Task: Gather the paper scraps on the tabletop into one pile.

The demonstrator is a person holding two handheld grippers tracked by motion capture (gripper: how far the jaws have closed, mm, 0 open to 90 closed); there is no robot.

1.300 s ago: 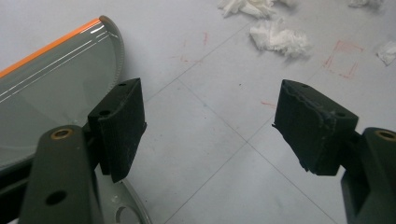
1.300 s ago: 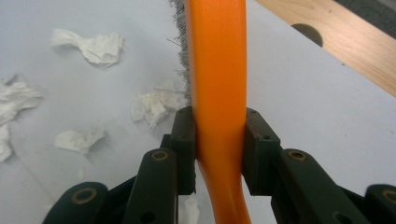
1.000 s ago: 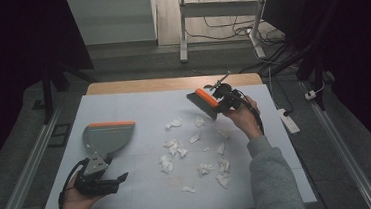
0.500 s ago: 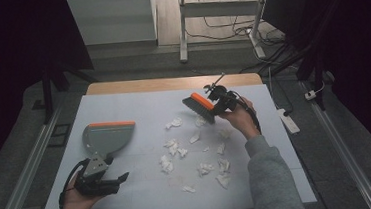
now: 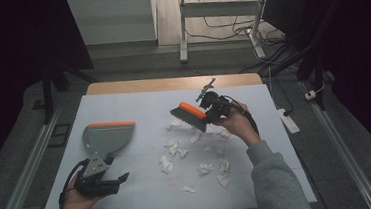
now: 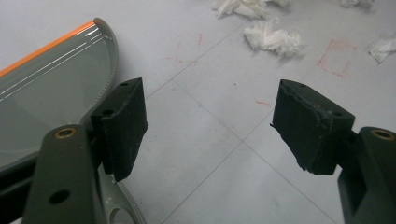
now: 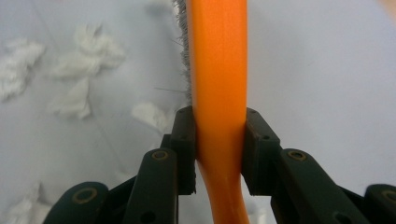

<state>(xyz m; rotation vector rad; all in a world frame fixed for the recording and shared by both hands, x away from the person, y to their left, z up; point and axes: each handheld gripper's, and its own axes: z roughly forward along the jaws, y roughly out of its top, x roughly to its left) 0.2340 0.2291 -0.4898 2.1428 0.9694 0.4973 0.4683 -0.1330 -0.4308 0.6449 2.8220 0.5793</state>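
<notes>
An orange-backed hand brush (image 5: 190,115) with grey bristles hangs just above the far edge of a scatter of white paper scraps (image 5: 177,148). My right gripper (image 5: 214,110) is shut on its orange handle (image 7: 217,60), pads (image 7: 184,140) pressing both sides, with scraps (image 7: 84,60) to the left below. A grey dustpan (image 5: 108,137) with an orange lip lies at the table's left. My left gripper (image 5: 109,171) rests at its handle end, open. In the left gripper view (image 6: 210,126) nothing lies between the jaws; the dustpan (image 6: 42,102) is beside the left jaw, and scraps (image 6: 273,37) lie ahead.
The white mat (image 5: 123,109) covers the table, with a wooden strip (image 5: 172,83) bare along the far edge. Thin grid lines and red marks (image 6: 336,60) cross the mat. A white power strip (image 5: 287,121) lies on the floor to the right, and a table leg (image 5: 183,29) stands beyond.
My right hand has carried the brush left and nearer, from the far right of the mat to the edge of the scraps. The left gripper and dustpan have stayed put.
</notes>
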